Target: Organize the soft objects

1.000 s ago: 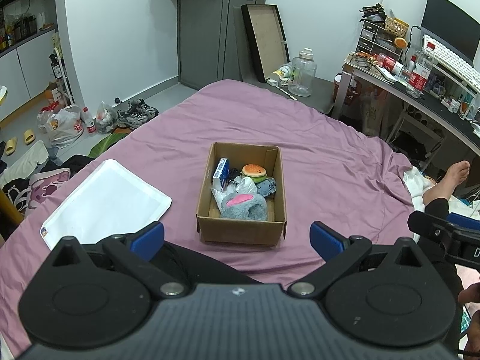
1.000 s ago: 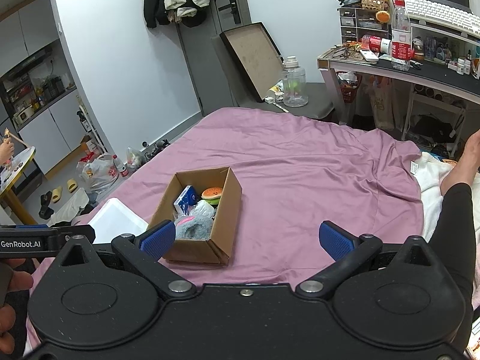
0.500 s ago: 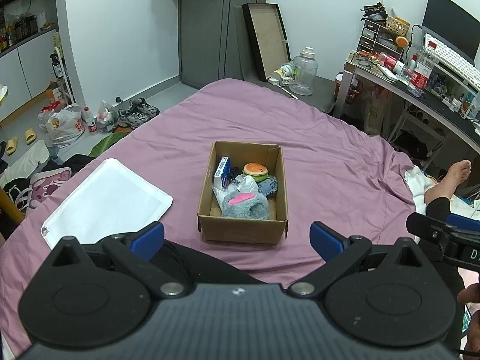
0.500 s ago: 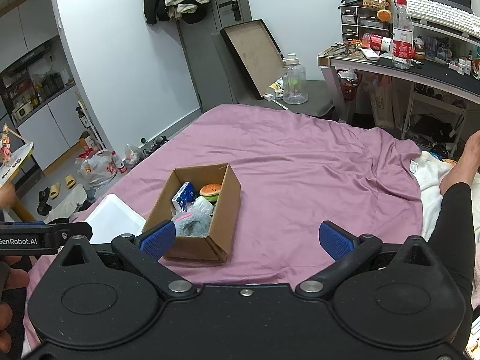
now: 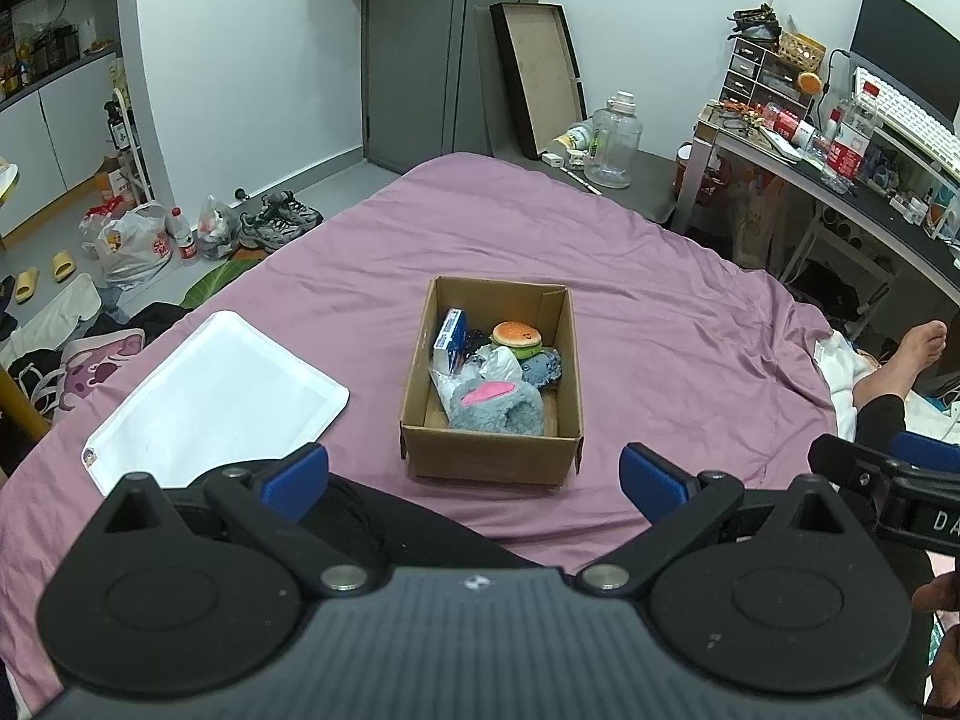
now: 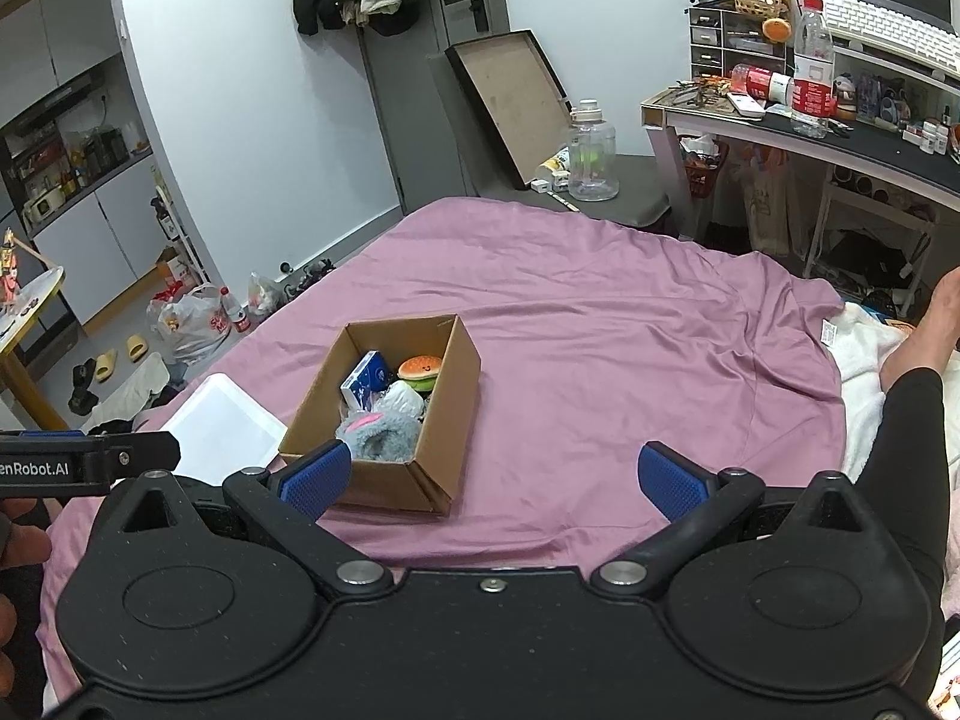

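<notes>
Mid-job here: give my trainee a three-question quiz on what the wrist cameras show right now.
1. True or false: the burger plush lies on the white tray.
2. Which item sits nearest the near wall of the cardboard box? A) grey fluffy slipper B) blue carton C) burger plush
3. Fill in: the jaws of the left gripper and right gripper are both ____.

Key: 1 false, it lies in the box; 2 A; 3 open, holding nothing.
</notes>
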Available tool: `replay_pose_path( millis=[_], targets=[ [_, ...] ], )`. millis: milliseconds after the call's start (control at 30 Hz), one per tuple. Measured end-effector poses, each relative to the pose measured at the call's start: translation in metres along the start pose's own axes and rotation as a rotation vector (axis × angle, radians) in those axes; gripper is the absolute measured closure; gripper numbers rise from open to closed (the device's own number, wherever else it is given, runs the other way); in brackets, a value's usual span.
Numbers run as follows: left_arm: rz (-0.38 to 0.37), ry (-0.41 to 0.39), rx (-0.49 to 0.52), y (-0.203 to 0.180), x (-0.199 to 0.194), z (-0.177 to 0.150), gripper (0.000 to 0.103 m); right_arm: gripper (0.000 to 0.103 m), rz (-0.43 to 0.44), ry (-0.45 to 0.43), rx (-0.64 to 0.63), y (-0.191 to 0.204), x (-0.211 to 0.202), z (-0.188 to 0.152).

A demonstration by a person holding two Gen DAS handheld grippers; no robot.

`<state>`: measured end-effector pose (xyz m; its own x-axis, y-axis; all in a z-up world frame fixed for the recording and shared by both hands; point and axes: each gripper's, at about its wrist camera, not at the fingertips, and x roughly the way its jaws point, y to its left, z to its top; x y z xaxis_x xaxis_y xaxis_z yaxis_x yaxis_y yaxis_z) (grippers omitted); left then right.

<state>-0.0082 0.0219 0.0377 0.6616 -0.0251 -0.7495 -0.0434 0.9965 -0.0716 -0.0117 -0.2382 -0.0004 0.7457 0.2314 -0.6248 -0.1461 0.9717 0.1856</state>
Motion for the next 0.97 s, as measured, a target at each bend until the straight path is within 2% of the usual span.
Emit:
replay_pose_path(
  millis=[433, 567, 667, 767, 967],
  targets=[
    [-0.003, -0.003, 0.019, -0.003, 0.004, 0.000, 0.001, 0.000, 0.001, 0.014, -0.012, -0.001, 0.004, 0.000],
    [-0.005, -0.018, 0.016, -0.002, 0.006, -0.002, 0.001, 0.000, 0.002, 0.015, -0.006, -0.001, 0.005, -0.001],
    [-0.034, -0.035, -0.001, 0.003, 0.003, -0.004, 0.001, 0.000, -0.004, 0.018, -0.005, -0.002, 0.007, -0.002],
    [-0.013, -0.055, 0.017, 0.004, 0.004, -0.004, 0.001, 0.000, -0.004, 0.015, -0.009, -0.001, 0.010, -0.003],
    [-0.039, -0.078, -0.002, 0.013, 0.016, -0.001, 0.001, 0.000, -0.018, 0.027, -0.017, 0.003, 0.020, -0.005]
  ],
)
